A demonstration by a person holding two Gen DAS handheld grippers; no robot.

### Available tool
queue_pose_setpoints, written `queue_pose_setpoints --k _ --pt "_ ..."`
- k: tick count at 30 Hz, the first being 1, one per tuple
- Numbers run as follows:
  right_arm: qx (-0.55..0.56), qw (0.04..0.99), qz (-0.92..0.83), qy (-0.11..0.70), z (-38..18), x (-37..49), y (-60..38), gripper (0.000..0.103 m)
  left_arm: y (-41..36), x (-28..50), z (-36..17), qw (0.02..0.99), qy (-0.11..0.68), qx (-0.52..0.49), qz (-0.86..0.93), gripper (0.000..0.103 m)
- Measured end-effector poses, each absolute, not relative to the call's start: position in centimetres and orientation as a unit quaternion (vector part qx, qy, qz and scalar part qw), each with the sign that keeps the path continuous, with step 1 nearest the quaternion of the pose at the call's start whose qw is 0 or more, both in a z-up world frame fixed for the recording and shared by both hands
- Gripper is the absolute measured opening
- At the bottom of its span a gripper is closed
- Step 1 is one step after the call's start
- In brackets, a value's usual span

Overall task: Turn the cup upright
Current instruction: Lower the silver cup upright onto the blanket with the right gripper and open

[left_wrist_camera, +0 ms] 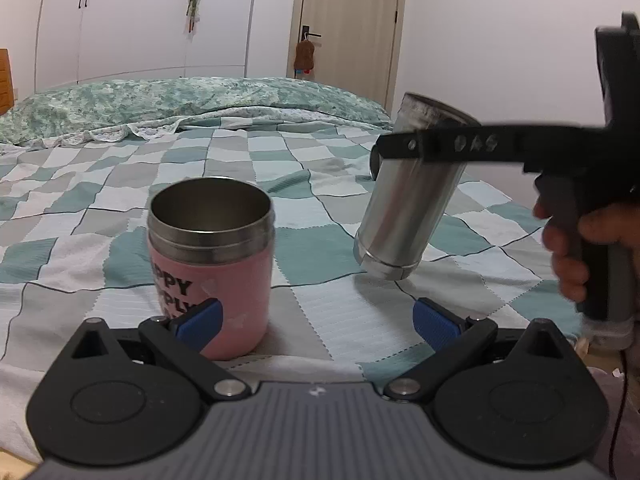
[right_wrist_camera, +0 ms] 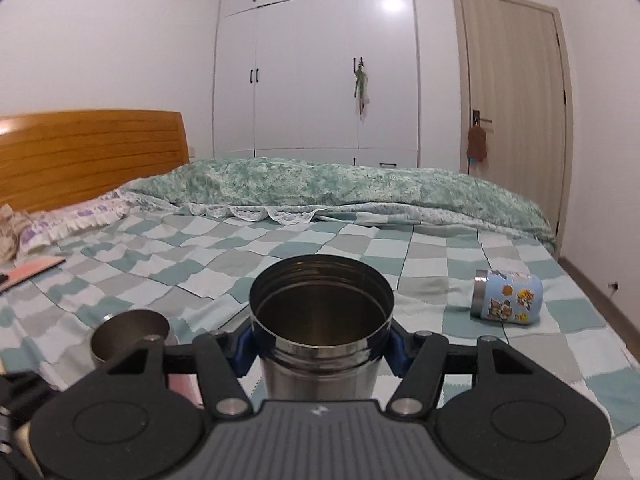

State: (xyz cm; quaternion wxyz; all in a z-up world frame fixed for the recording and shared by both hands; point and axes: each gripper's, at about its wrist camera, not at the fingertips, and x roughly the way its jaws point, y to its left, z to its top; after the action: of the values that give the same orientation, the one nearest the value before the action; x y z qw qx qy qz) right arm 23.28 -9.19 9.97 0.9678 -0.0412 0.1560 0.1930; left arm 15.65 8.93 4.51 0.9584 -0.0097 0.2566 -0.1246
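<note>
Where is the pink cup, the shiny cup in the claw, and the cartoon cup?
pink cup (left_wrist_camera: 240, 280), left wrist view, pink side wall
shiny cup (right_wrist_camera: 320, 376), right wrist view, steel body
cartoon cup (right_wrist_camera: 510, 300), right wrist view, pictured side

Steel cup: bare metal, mouth up, slightly tilted, held above checkered bedspread.

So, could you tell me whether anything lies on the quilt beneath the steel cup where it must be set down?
Nothing visible: the quilt under the tilted steel cup looks bare; the pink cup stands off to its left.
</note>
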Motion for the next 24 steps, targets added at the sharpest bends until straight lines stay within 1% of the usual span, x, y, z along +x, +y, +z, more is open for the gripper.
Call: queue_pose_setpoints --k 3,6,8,14,15,16,18,20,22,24 --pt "-0.047 0.967 0.192 0.161 9.1 23.7 -8.4 0.061 9.2 15.8 4.6 0.959 0.256 -0.010 -0.119 0.103" --pt "-0.051 0.962 0.190 0.188 7.5 24.3 -8.4 0.061 9.4 16.0 4.4 0.959 0.257 -0.010 -0.116 0.103" --pt "-0.047 0.964 0.193 0.178 6.7 24.2 -8.7 0.061 9.4 16.1 4.3 0.959 0.258 -0.010 -0.115 0.103" --pt "-0.037 0.961 0.197 0.193 6.9 24.7 -8.7 0.061 9.4 16.0 4.1 0.959 0.260 -0.012 -0.112 0.103" --pt "-0.032 0.961 0.195 0.195 6.9 24.7 -8.9 0.064 9.3 16.0 4.1 0.959 0.260 -0.012 -0.111 0.103" --pt "-0.028 0.961 0.194 0.195 6.9 24.7 -9.1 0.073 9.3 16.0 4.2 0.959 0.259 -0.012 -0.111 0.103" --pt "-0.024 0.962 0.194 0.189 6.9 24.4 -9.5 0.085 9.2 15.8 4.2 0.960 0.258 -0.010 -0.110 0.103" --pt "-0.024 0.964 0.193 0.183 7.1 24.1 -9.7 0.086 9.0 15.6 4.4 0.960 0.257 -0.008 -0.108 0.103" --pt "-0.023 0.965 0.193 0.175 7.3 23.5 -10.1 0.094 8.9 15.3 4.6 0.962 0.253 -0.011 -0.106 0.103" --pt "-0.023 0.967 0.192 0.166 7.4 22.7 -10.6 0.097 8.8 14.8 4.9 0.963 0.246 -0.013 -0.107 0.103"
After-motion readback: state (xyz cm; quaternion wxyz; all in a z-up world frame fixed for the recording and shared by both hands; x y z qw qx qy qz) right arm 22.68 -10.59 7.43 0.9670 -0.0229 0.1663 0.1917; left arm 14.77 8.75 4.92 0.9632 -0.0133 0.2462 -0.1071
